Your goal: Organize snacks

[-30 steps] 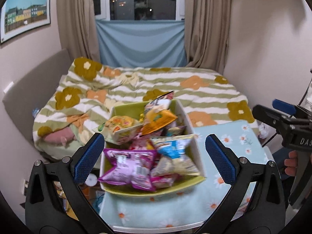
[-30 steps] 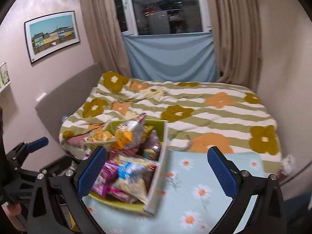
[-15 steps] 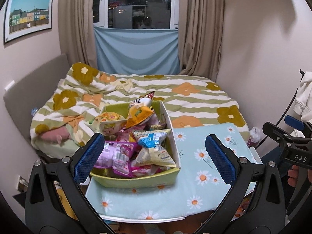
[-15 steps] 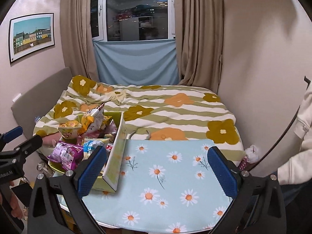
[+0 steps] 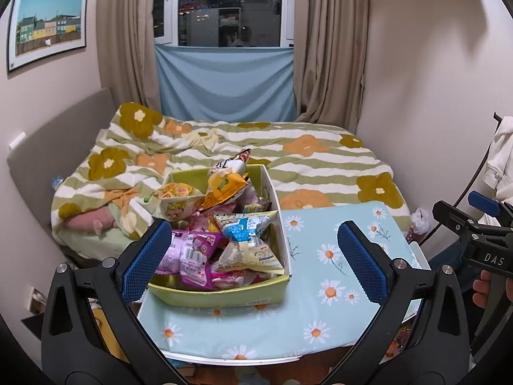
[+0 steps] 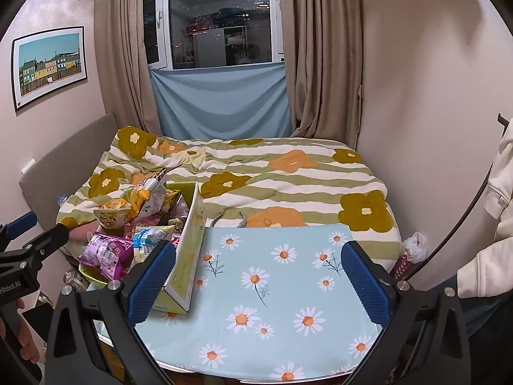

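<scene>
A yellow-green box (image 5: 221, 295) heaped with snack packets (image 5: 221, 224) sits on the left part of the desk (image 5: 320, 288), which is covered by a daisy-print cloth and stands against the bed (image 5: 304, 157). Left gripper (image 5: 256, 263): jaws spread wide, holding nothing, above the box. Right gripper (image 6: 259, 282): jaws spread wide, holding nothing, over bare cloth beside the box.

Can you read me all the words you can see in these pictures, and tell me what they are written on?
"DAS" stands on the black body of the right tool, seen from the left wrist.
"nRobot.AI" stands on the left tool, seen from the right wrist; its start is cut off by the picture edge.
The snack packets in the green box carry print and barcodes, but all too small and blurred to read.
The framed picture shows no words I can read.
</scene>
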`<state>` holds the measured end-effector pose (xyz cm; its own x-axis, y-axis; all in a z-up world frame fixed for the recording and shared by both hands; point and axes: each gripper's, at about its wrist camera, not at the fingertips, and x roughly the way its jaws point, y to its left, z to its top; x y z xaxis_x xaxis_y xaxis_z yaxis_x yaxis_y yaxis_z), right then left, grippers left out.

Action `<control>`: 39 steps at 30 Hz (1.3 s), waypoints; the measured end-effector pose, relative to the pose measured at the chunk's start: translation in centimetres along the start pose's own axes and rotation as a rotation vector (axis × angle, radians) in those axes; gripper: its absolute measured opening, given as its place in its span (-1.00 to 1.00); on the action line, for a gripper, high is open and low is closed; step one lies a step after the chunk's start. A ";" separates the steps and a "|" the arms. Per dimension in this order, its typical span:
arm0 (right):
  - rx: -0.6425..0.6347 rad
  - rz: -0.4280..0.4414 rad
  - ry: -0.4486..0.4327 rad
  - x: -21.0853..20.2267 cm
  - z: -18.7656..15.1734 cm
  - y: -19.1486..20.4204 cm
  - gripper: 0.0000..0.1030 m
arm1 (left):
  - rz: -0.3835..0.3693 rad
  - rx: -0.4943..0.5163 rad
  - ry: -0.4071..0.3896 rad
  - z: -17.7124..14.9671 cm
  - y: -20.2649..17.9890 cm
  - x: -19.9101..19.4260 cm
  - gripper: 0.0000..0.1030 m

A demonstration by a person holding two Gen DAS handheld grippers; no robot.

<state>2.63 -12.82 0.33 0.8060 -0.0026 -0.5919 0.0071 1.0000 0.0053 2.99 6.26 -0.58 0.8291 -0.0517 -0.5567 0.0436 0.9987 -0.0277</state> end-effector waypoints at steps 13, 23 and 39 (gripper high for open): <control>0.001 -0.006 0.002 0.1 0.1 -0.7 0.99 | 0.001 0.001 0.002 0.2 -0.1 0.0 1.00; 0.003 -0.008 0.001 0.2 0.1 -0.6 0.99 | 0.008 -0.002 0.000 0.4 0.2 -0.2 1.00; 0.002 -0.006 0.000 0.2 0.2 -0.7 0.99 | 0.011 -0.003 -0.001 0.4 0.7 -0.3 1.00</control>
<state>2.90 -13.58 0.35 0.8059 -0.0089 -0.5920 0.0135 0.9999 0.0034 2.99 7.01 -0.04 0.8298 -0.0409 -0.5565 0.0327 0.9992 -0.0246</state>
